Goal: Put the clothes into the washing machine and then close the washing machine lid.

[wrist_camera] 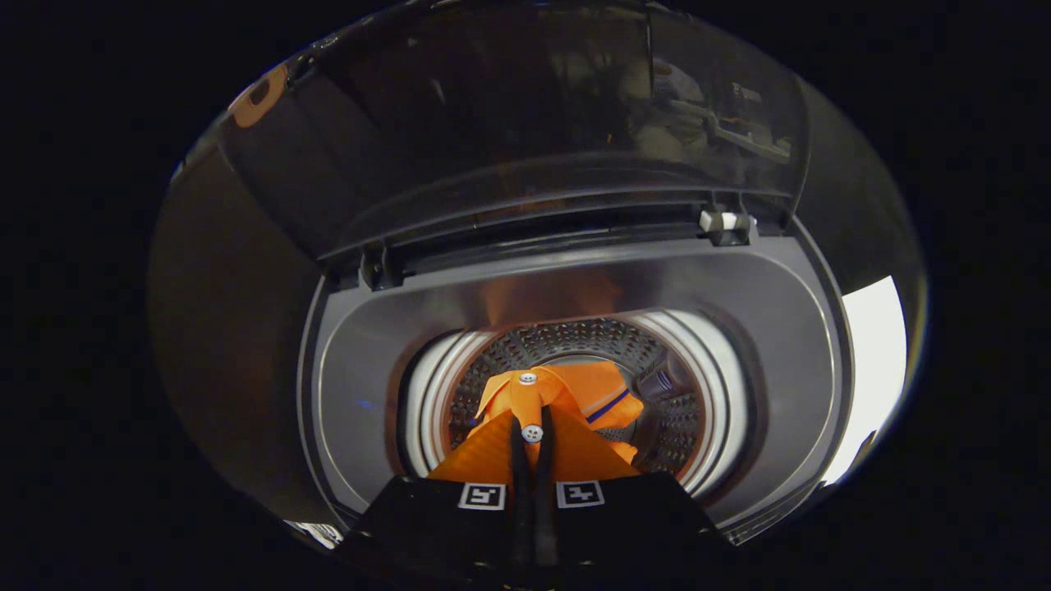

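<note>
Fingers of the hand-held gripper (532, 439) were pressed close together, pinching the orange garment (566, 398) between them right over the mouth of the drum (657, 410). And the cloth hung there, folded over the fingertips, its striped part draped down inside the perforated steel wall, just beyond the fingers! The washing machine lid (525, 123) stood raised at the far side, dark and glossy, hinged up behind the grey top deck (764, 328) that ringed the opening.

So, by my reading, the drop had not happened yet; the garment sat above the drum but was clamped, not loose.

Where could it have gone wrong? If the fingers parted too high or too near the near rim, a trailing fold might have caught on the white ring (722, 386) around the drum and hung over the edge, and then the lid would have come down on fabric. Cloth could also have clung to a finger on release and been dragged back out. And the raised lid itself, if nudged on the way out, might have swung shut early.
</note>
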`<state>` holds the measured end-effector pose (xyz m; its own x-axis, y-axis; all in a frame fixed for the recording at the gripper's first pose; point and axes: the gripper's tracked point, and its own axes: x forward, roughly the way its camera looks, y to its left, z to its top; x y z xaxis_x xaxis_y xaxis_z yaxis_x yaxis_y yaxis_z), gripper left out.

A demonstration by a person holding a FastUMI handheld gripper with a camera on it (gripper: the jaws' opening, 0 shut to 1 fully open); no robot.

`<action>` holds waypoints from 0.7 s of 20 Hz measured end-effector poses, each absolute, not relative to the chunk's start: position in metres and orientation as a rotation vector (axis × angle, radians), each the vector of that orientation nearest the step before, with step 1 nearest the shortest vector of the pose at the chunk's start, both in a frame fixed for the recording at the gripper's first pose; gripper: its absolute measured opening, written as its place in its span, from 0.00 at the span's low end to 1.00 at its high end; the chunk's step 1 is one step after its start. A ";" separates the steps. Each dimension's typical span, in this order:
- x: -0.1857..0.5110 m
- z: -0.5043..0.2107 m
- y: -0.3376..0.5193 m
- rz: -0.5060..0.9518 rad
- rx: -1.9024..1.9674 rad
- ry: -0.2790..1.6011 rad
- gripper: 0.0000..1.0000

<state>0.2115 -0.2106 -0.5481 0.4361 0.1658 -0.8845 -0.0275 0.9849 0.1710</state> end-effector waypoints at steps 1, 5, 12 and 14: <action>0.211 -0.553 -0.211 0.121 0.132 1.125 0.09; 0.210 -0.567 -0.211 0.119 0.120 1.158 0.09; 0.204 -0.585 -0.211 0.095 0.123 1.211 0.15; 0.202 -0.586 -0.213 0.092 0.125 1.218 0.28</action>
